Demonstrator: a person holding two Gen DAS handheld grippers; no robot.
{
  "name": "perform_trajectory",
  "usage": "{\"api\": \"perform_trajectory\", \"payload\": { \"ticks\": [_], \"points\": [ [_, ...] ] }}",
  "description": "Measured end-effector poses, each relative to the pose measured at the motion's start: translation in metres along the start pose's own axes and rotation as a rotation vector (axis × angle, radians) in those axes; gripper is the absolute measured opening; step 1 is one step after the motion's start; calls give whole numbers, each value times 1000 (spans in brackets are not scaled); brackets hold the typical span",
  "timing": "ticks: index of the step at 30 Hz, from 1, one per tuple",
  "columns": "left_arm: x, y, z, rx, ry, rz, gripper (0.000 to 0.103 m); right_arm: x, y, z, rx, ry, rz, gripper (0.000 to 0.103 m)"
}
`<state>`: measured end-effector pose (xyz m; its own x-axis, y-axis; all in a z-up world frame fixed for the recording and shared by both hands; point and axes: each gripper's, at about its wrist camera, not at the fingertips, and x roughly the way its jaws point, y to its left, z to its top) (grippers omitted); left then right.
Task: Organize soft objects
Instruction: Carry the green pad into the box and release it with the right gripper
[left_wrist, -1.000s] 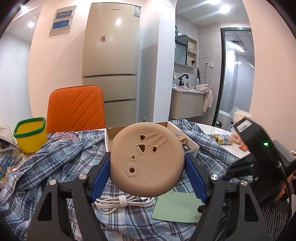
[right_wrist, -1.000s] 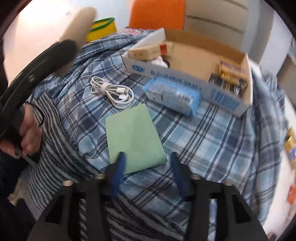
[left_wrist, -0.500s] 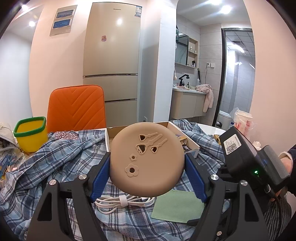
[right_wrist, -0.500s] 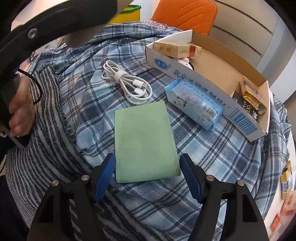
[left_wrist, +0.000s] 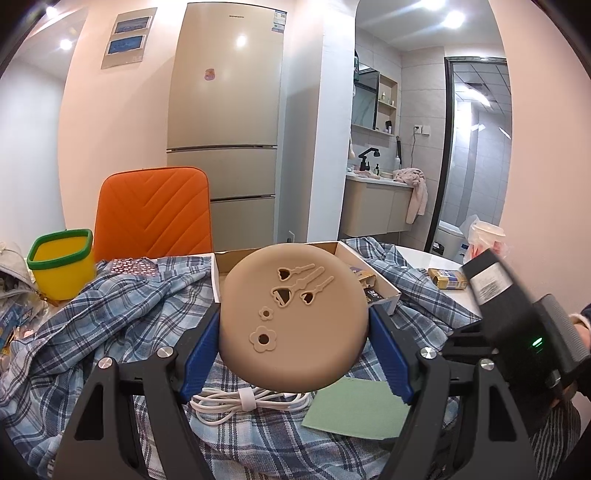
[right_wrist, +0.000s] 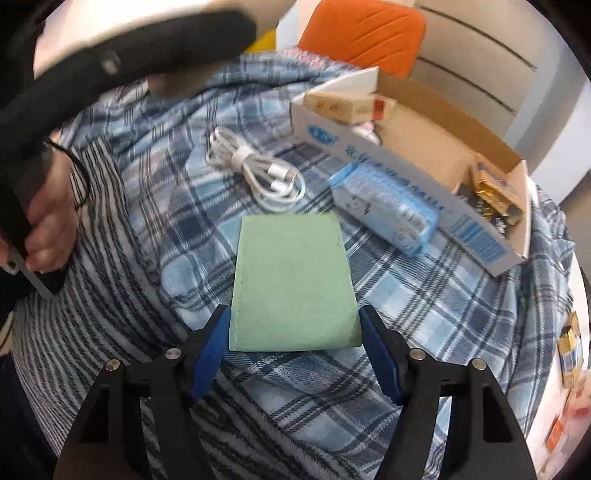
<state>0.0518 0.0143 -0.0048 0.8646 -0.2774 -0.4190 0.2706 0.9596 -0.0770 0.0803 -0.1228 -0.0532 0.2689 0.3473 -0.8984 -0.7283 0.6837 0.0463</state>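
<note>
My left gripper (left_wrist: 293, 349) is shut on a round tan silicone mat (left_wrist: 293, 317) with flower and heart cut-outs, held up above the plaid blanket (left_wrist: 110, 314). A green folded cloth (right_wrist: 293, 280) lies flat on the blanket; it also shows in the left wrist view (left_wrist: 356, 410). My right gripper (right_wrist: 293, 343) is open, its blue fingers on either side of the cloth's near edge. A cardboard box (right_wrist: 491, 251) sits behind the cloth.
A coiled white cable (right_wrist: 258, 170) lies left of the cloth. A blue tissue pack (right_wrist: 388, 210) leans on the box front. A yellow bin (left_wrist: 61, 264) and an orange chair (left_wrist: 153, 214) stand at the back left. Small packets (left_wrist: 447, 278) lie on the white table.
My right gripper has moved forward and down until its open fingers flank the green cloth's near edge. My left gripper has stayed put with the mat.
</note>
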Motion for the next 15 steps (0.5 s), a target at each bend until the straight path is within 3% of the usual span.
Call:
{"api": "perform_trajectory", "payload": {
  "ticks": [10, 15],
  "points": [
    [-1, 1, -1, -4, -6, 12, 76, -23, -7, -25, 190, -66, -111, 71],
    [-2, 1, -1, -5, -17, 31, 76, -50, -12, -38, 265, -212, -199, 71]
  ]
}}
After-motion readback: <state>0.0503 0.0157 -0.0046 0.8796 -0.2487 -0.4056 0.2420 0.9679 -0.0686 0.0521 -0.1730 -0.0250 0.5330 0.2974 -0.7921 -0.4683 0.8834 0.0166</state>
